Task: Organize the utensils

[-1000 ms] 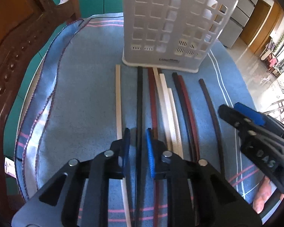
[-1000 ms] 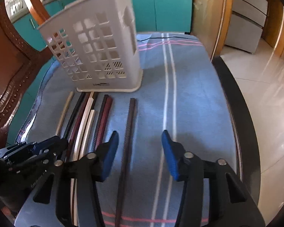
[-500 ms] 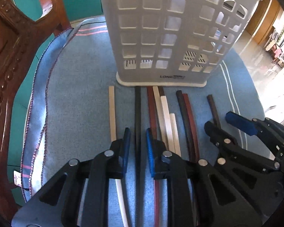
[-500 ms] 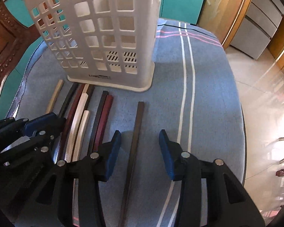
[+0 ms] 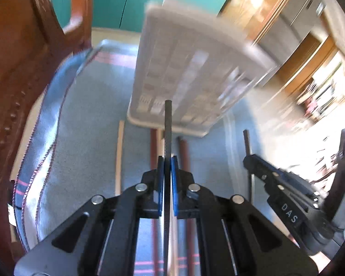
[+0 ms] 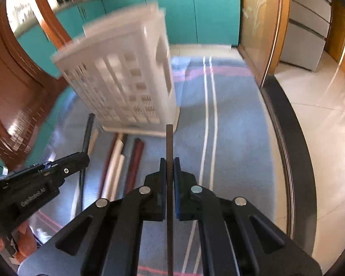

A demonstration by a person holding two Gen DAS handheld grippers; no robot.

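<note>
Teal cabinet doors (image 6: 195, 11) behind; carved red-brown wooden chair back (image 5: 16, 73) at left edge. Surface draped in blue woven cloth with pink and white stripes (image 6: 237, 119).

White perforated plastic utensil basket (image 6: 124, 78) upright on cloth, blurred in both views.

Left claw (image 5: 167, 170): blue pads pressed onto a thin black chopstick (image 5: 168, 119), stick lifted off cloth, tip pointing toward basket's lower wall.

Right claw (image 6: 170, 172): pads pinching a dark brown textured chopstick (image 6: 169, 142), also raised, tip near basket's base corner.

On cloth in front of basket, lying roughly parallel: pale beige chopstick (image 5: 119, 151) at far left, dark red chopsticks (image 6: 135, 163), cream-white chopsticks (image 6: 115, 165). Exact count unclear through blur.
</note>
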